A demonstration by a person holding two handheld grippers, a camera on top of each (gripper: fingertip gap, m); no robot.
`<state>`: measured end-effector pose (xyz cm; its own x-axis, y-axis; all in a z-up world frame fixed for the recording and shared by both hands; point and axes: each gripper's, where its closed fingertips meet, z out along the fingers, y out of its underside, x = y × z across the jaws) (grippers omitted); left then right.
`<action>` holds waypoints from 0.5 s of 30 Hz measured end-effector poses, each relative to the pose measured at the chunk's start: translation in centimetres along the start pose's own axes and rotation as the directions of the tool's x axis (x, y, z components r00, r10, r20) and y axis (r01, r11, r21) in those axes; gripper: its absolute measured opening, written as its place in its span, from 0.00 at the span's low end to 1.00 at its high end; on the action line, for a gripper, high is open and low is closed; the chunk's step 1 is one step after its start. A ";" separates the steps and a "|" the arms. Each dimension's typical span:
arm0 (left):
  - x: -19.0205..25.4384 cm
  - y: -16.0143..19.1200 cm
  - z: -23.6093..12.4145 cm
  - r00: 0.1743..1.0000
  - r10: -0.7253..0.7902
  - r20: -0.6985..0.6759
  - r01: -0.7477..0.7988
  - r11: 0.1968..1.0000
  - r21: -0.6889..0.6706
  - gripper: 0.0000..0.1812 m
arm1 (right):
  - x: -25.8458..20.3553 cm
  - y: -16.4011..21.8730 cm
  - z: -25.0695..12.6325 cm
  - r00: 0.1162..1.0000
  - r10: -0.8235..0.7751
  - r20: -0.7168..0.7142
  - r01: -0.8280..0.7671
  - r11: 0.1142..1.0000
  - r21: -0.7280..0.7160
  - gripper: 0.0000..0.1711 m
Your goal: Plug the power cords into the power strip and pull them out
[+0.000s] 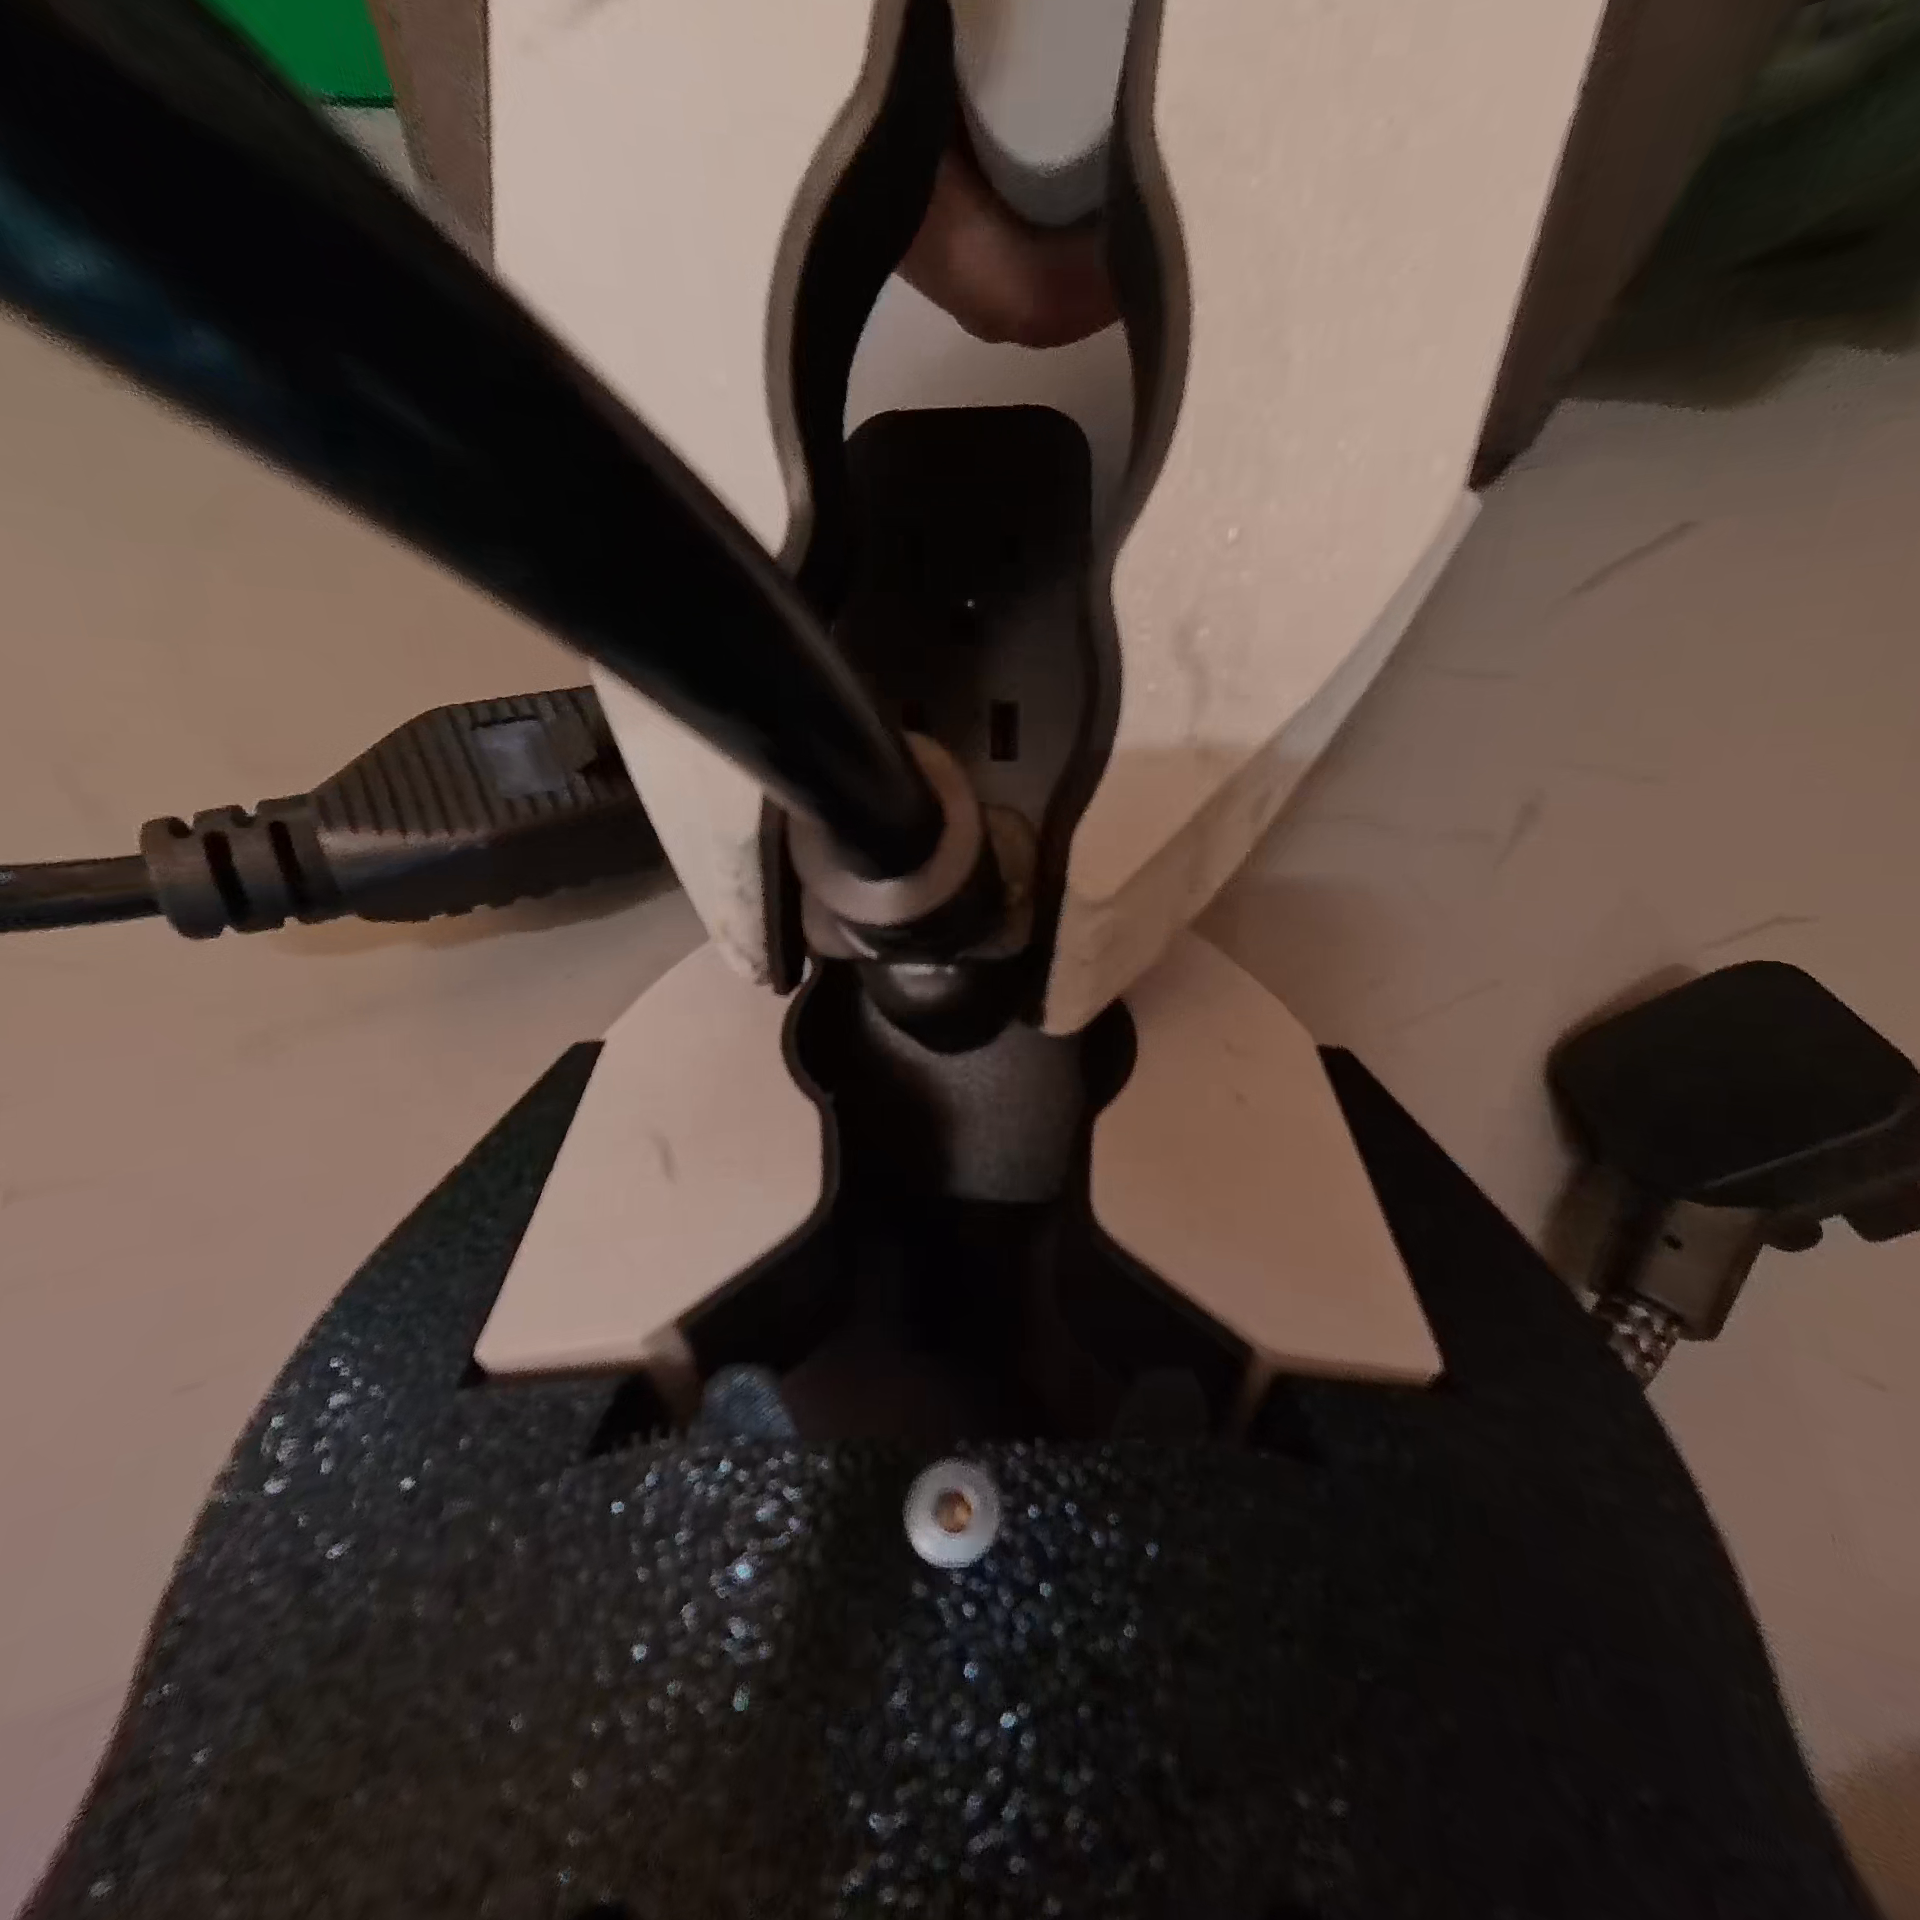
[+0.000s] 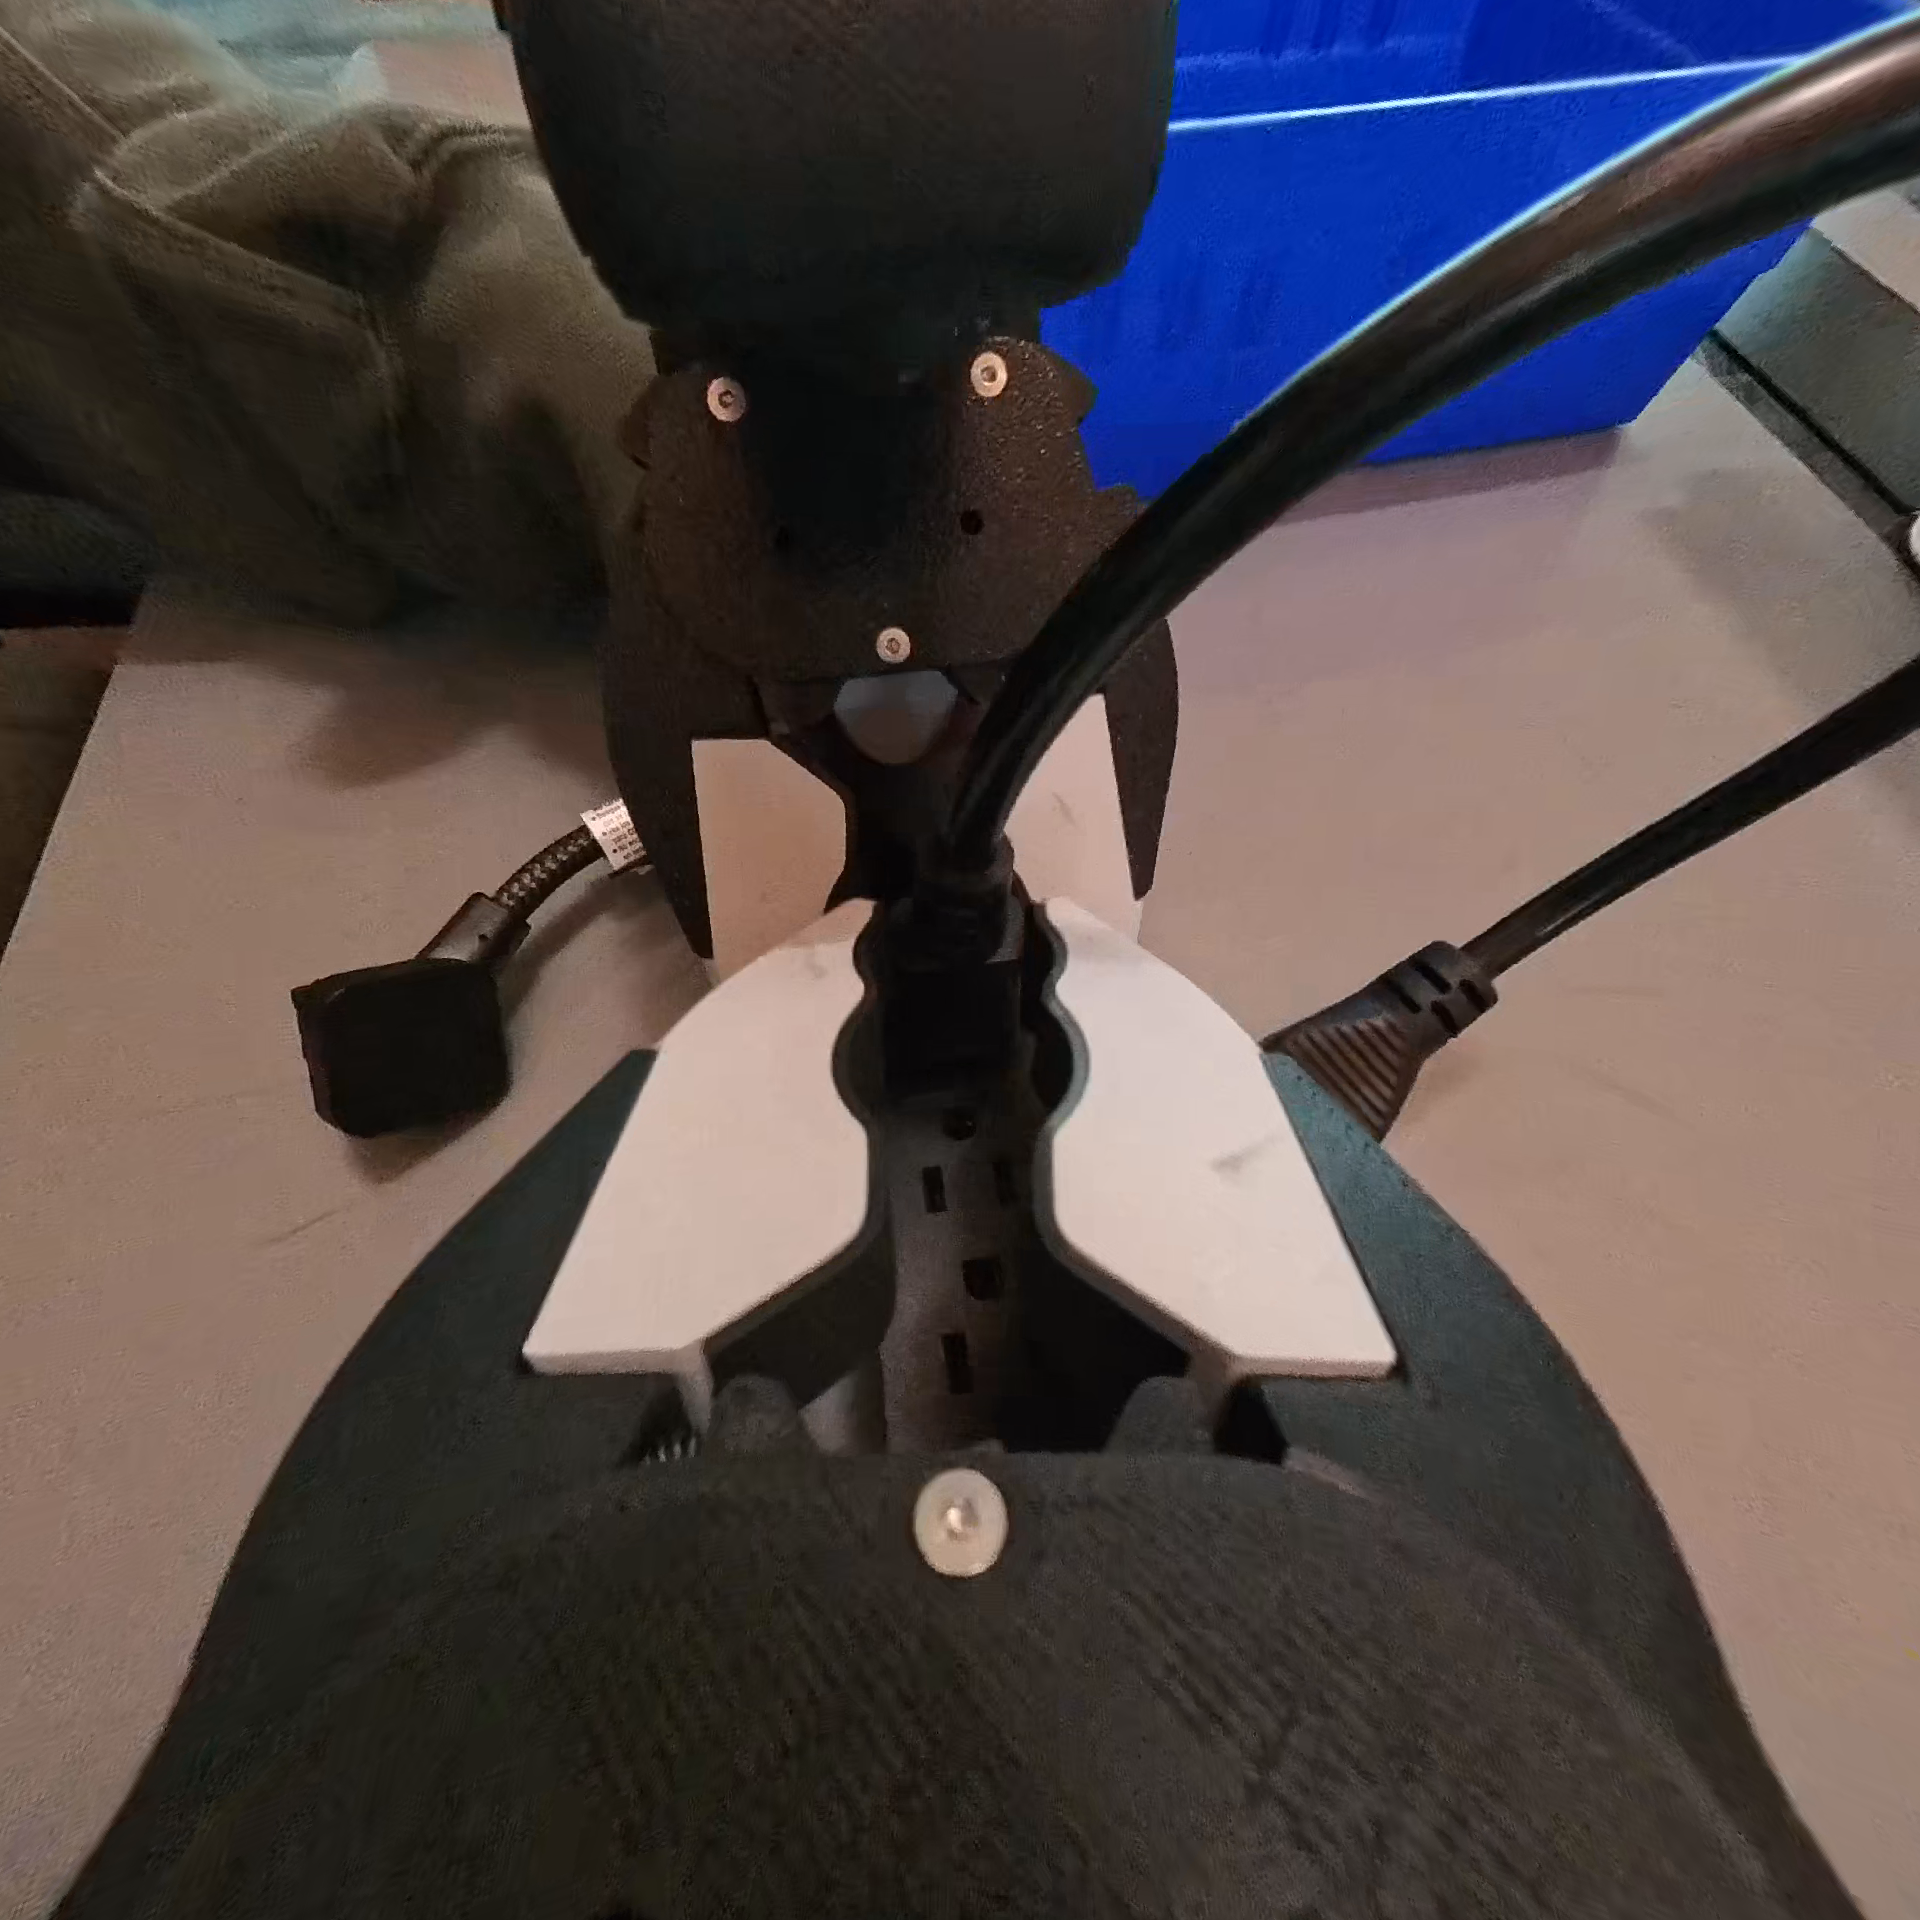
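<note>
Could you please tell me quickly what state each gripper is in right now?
Left gripper: closed on the power strip.
Right gripper: closed on the black plug.

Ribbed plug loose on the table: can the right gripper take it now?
Probably not yet: the right gripper is shut on another plug at the power strip, though the ribbed plug lies uncovered.
</note>
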<state>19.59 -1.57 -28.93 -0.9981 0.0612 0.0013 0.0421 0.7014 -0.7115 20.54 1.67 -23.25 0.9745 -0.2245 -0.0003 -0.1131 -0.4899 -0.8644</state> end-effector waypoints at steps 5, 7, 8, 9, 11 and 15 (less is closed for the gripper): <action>0.0 -0.1 0.1 1.000 0.002 -0.008 -0.002 1.000 0.008 0.25 | -0.5 0.0 0.0 0.978 -0.193 -0.074 0.186 0.979 -0.085 0.14; 0.2 -0.2 0.1 1.000 0.009 -0.013 -0.009 1.000 0.010 0.25 | -0.6 0.0 -0.1 0.973 -0.206 -0.101 0.196 0.975 -0.101 0.14; 0.3 -0.2 0.1 1.000 0.015 -0.013 -0.015 1.000 0.011 0.25 | -0.6 0.1 -0.1 0.976 -0.195 -0.099 0.185 0.977 -0.101 0.14; 0.3 -0.2 0.1 1.000 0.014 -0.010 -0.014 1.000 0.009 0.25 | -0.5 0.1 -0.1 0.988 -0.128 -0.086 0.121 0.989 -0.088 0.15; 0.3 -0.2 -0.1 1.000 0.012 -0.012 -0.012 1.000 0.006 0.25 | -0.1 -0.1 -0.2 0.996 0.085 -0.034 -0.086 0.996 -0.023 0.14; 0.0 -0.3 -0.2 1.000 0.006 -0.009 -0.006 1.000 0.008 0.25 | -0.1 -0.1 -0.3 0.994 0.103 -0.026 -0.102 0.994 0.032 0.14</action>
<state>19.56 -1.65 -28.64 -0.9974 0.0718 0.0028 0.0480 0.6955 -0.7169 20.35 1.45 -23.01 0.9524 -0.2952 -0.0763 -0.2056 -0.4369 -0.8757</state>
